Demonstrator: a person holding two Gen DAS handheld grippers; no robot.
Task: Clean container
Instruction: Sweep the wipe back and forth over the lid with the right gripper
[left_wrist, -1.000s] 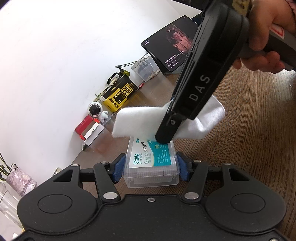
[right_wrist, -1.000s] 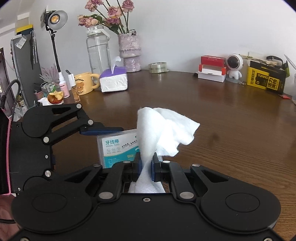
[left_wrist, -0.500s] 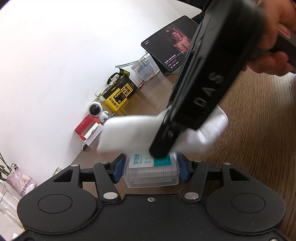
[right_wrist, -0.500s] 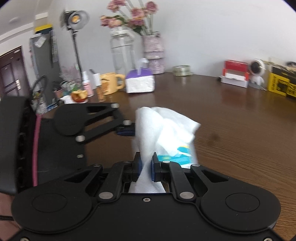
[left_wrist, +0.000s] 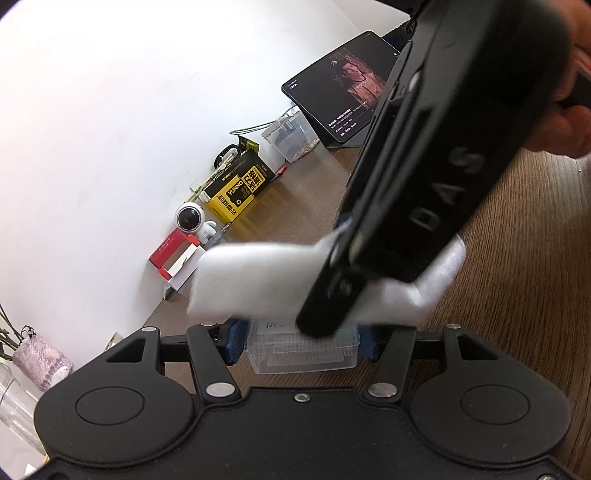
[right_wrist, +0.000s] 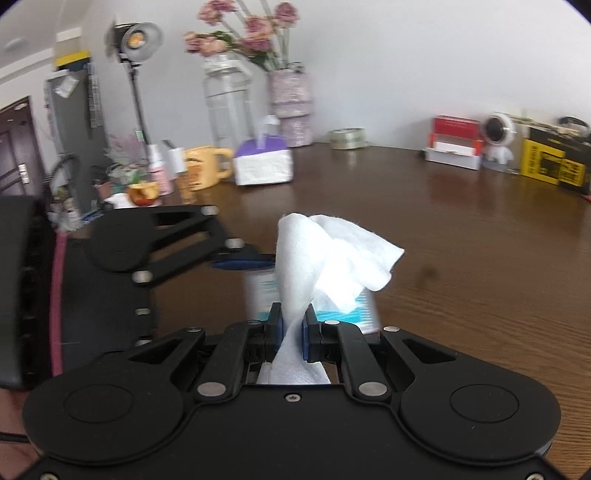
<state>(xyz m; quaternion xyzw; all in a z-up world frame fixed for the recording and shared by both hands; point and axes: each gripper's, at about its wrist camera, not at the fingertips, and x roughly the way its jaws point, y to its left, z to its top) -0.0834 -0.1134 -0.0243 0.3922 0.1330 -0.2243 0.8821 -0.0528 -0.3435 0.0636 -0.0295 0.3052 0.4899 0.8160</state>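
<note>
On the table (left_wrist: 517, 258), the clear floss container (left_wrist: 303, 350) sat clamped in the left gripper (left_wrist: 301, 338) jaws, while the right gripper (right_wrist: 291, 328), jaws pinched on a white wipe (right_wrist: 332, 258), swept its lid; cleaning looked midway.

My left gripper (left_wrist: 301, 341) points a little downward over the table, its blue pads (left_wrist: 235, 341) pressed against both sides of the clear container (left_wrist: 303, 350). My right gripper (right_wrist: 293, 326) crosses in front of it from the upper right, tilted down, its jaws pinched tight on the white wipe (right_wrist: 332, 254). My right hand (left_wrist: 569, 125) grips its handle at the upper right edge of the left view.
</note>
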